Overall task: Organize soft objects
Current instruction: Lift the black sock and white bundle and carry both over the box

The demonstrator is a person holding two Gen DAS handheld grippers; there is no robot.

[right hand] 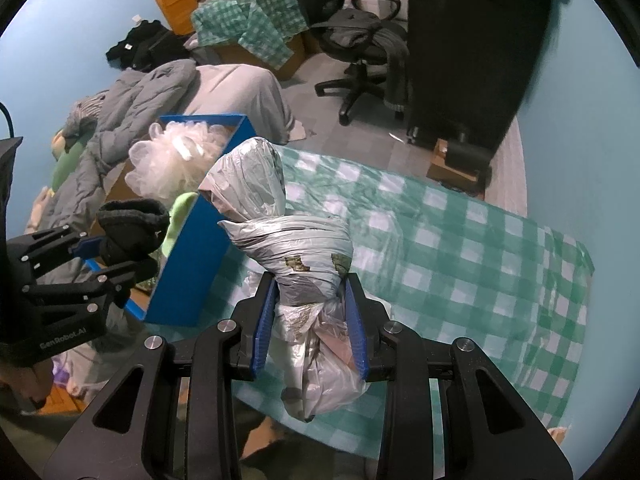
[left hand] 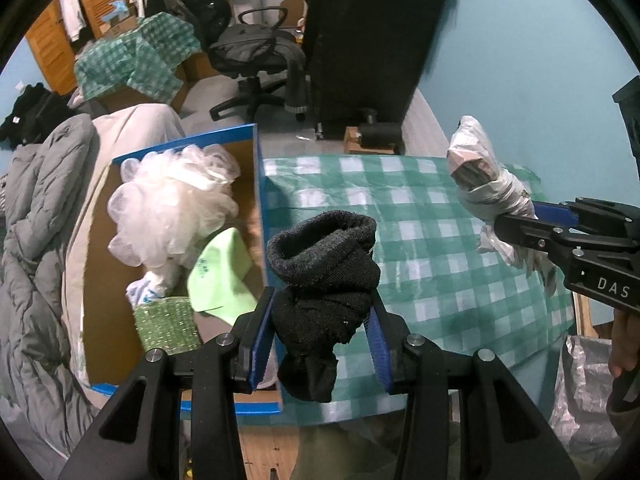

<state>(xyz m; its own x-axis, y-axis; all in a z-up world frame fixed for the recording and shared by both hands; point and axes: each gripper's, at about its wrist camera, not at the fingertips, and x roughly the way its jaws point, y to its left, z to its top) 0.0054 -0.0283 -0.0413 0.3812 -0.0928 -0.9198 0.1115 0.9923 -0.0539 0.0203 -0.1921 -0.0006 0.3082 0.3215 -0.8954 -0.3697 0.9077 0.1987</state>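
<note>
A: Left wrist view: blue box (left hand: 260, 200) sits just left of the left gripper (left hand: 322, 336), already holding a mesh pouf (left hand: 172, 204). Tied plastic bag bundle (right hand: 288, 248) next: light, crinkly, likely slippery; best taken at the knotted waist.

B: Agreed. Right gripper (right hand: 310, 320) is clamped on it there, jaws partway in.

A: Smallest, the black sock (left hand: 324, 276): soft, limp, compressible. Left gripper pinches its middle, raised beside the box.

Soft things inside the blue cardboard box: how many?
4 visible: white mesh bath pouf at the back, light green cloth beside it, sparkly green sponge in front, blue-white cloth underneath; more may hide.
</note>
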